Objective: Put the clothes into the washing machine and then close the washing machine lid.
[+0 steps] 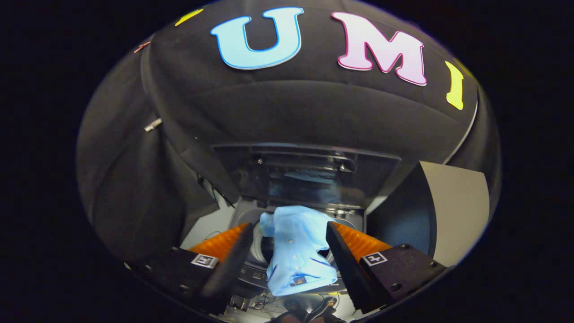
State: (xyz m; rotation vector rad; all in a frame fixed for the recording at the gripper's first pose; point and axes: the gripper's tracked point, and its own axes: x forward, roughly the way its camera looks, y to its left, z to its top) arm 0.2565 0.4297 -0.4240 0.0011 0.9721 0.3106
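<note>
Jaws: spread wide, clear of everything; gripper (287, 244) hangs above the washer (251, 215). Shirt (298, 251): light blue, buttoned, draped over the washer's front rim between the fingers, its upper part over the drum opening, its lower hem hanging down the front. Lid (309, 172): raised upright behind the shirt. Panel (457, 211): pale, just beside the washer.

Light blue shirt (298, 244) with white buttons; dark grey washing machine lid (305, 172)
</note>
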